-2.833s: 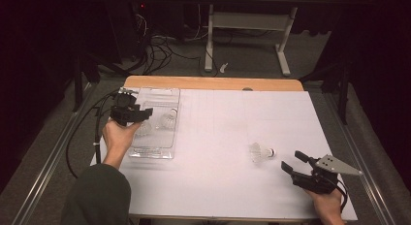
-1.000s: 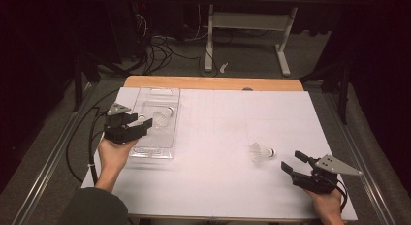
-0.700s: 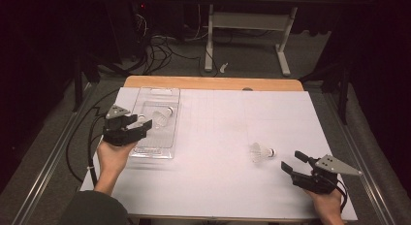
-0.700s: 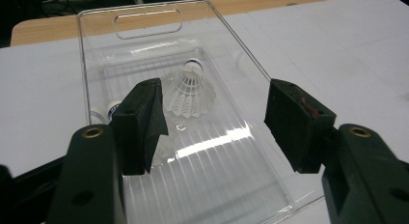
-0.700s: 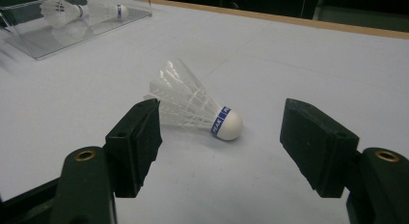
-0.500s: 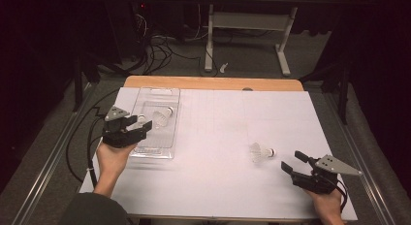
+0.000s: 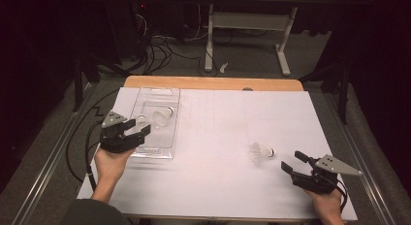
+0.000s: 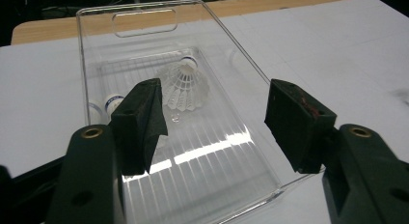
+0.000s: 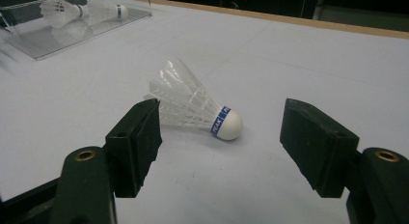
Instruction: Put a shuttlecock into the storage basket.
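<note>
The table (image 7: 213,82) carries a white sheet (image 7: 218,137) that covers nearly all of its top, leaving a bare wooden strip along the far edge. On that sheet, right ahead of the left gripper (image 7: 139,129), lies a clear plastic tray (image 7: 160,94) with a cut-out handle at its far end; in the left gripper view the tray (image 8: 144,21) stretches away from the jaws, its near corner reaching in under the gap between them. The left gripper (image 8: 214,120) has its jaws standing wide apart with nothing between the pads, and it hangs just over the tray's near end. Beyond the jaws, resting on the ribbed floor of the tray, is a white shuttlecock (image 8: 185,86) that lies ahead of the left-hand jaw and a little toward the gap, its cork pointing away. A second shuttlecock in the tray (image 8: 112,102) peeks out from behind the left-hand jaw, showing its white cork with a blue band. The right gripper (image 7: 290,163) is well apart from the tray, near the table's near right corner, and its jaws too are spread wide and hold nothing. Just ahead of the right gripper (image 9: 219,137), lying on its side on the sheet, is a loose shuttlecock (image 9: 193,105): its feathers sit close beside the left-hand jaw and partly behind it, while its blue-banded cork points into the gap, clear of both pads. In the high view that loose shuttlecock (image 7: 260,152) lies just beyond the jaw tips.
</note>
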A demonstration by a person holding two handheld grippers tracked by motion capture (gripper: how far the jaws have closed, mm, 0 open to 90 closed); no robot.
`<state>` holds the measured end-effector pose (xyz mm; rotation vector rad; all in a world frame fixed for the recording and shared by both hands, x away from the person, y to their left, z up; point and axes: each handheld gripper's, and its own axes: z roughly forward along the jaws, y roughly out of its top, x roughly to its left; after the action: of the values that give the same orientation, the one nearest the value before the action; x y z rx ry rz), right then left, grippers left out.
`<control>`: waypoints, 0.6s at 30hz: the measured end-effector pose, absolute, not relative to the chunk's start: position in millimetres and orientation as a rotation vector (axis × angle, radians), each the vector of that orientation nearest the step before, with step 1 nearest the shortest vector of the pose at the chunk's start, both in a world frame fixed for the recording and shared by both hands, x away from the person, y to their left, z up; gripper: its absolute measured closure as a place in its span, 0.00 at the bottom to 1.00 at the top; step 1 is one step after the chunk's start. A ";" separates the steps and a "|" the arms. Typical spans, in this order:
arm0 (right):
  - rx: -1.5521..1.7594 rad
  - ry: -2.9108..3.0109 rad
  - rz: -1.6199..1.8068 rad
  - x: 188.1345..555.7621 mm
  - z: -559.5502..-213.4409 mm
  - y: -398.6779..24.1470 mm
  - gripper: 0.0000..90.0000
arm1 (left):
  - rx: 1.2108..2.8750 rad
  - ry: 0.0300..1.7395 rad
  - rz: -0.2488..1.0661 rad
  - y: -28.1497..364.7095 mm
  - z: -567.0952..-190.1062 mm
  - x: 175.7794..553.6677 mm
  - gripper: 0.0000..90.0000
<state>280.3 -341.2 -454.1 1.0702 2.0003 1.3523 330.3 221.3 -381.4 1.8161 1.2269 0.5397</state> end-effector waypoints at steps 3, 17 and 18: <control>1.071 1.999 1.353 280.4 -454.1 -341.2 0.35 | 1.805 1.220 0.544 221.9 -381.9 327.4 0.44; 1.076 1.998 1.354 281.3 -454.1 -341.0 0.35 | 1.787 1.179 0.547 223.7 -388.5 312.7 0.44; 1.075 1.997 1.355 281.3 -454.1 -341.0 0.35 | 1.784 1.176 0.548 223.9 -389.0 311.8 0.43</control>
<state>281.3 -341.0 -454.1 1.0754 1.9972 1.3548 311.8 223.9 -389.0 1.7842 1.1758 0.5484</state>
